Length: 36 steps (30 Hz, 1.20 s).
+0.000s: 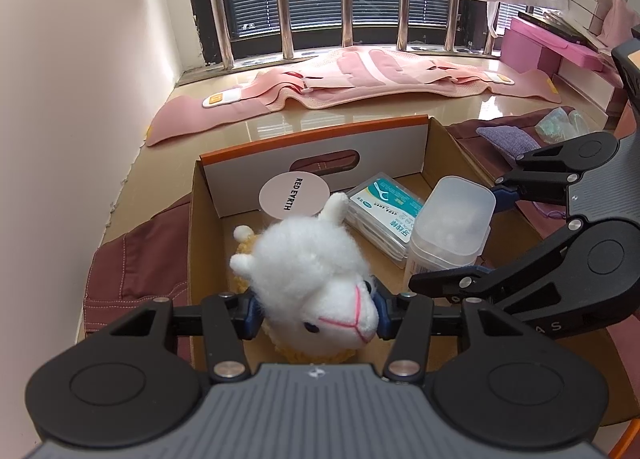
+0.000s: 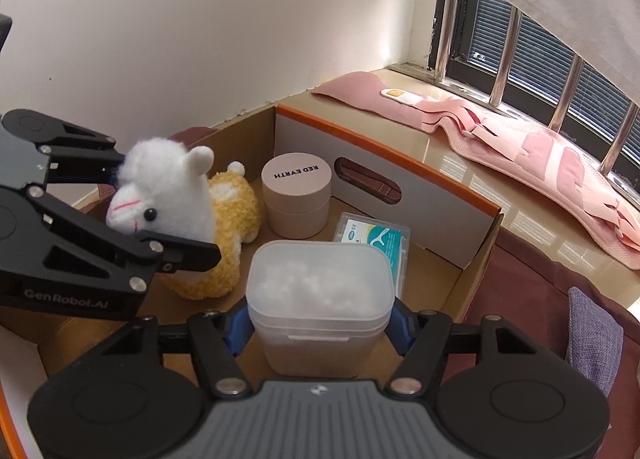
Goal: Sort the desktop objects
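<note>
Inside cardboard box [image 2: 460,219] on table [image 2: 460,163]: left claw [image 1: 316,313] clamped on head of alpaca plush [image 1: 308,271], right claw [image 2: 318,325] clamped on frosted plastic tub [image 2: 318,299], round RED EARTH jar [image 2: 296,195] and floss-pick case [image 2: 384,239] lying behind.

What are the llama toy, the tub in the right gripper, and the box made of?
Llama toy: plush, fuzzy white pile on the head, curly yellow on the body. Tub: frosted translucent plastic, white fluffy contents showing through, probably cotton. Box: corrugated cardboard, brown inside, white panel with orange edge.
</note>
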{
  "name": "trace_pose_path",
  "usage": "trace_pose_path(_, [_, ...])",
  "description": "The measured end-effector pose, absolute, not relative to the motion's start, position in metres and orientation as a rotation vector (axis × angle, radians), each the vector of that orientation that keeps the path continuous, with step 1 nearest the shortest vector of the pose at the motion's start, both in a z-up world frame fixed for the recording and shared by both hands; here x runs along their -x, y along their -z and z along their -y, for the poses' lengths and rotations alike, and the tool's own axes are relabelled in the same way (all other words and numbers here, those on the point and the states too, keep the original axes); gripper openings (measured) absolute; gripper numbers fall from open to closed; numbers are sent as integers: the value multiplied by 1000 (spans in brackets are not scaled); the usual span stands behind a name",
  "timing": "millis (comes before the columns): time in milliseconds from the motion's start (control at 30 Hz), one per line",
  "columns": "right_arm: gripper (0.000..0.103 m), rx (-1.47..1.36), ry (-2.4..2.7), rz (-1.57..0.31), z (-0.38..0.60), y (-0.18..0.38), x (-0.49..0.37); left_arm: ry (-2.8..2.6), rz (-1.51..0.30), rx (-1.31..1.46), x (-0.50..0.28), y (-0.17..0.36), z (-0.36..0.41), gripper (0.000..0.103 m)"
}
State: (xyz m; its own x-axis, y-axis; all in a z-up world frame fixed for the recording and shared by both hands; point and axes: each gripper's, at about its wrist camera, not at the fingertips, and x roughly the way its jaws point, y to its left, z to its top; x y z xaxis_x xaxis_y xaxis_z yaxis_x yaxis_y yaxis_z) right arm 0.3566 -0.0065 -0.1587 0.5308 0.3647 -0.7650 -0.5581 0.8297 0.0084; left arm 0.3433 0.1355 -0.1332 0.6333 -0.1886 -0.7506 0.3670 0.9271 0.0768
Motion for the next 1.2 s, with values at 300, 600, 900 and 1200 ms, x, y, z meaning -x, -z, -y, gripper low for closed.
trace_pose_path(300, [65,243,-551,-855,8,160,-357,321,-831,-229,-342,133,-136,56])
trace_pose_path(600, [65,218,-556,-869,11,155,-359,318,-820,-234,-340,127,-136,62])
trace_pose_path(900, [72,214,-570,-860,15,146,-354,320,-804,-247,-336,118,-135,65])
trace_pose_path(1200, [79,207,-568,-835,19,127,-347,301,-778,-249,-326,99,-138,68])
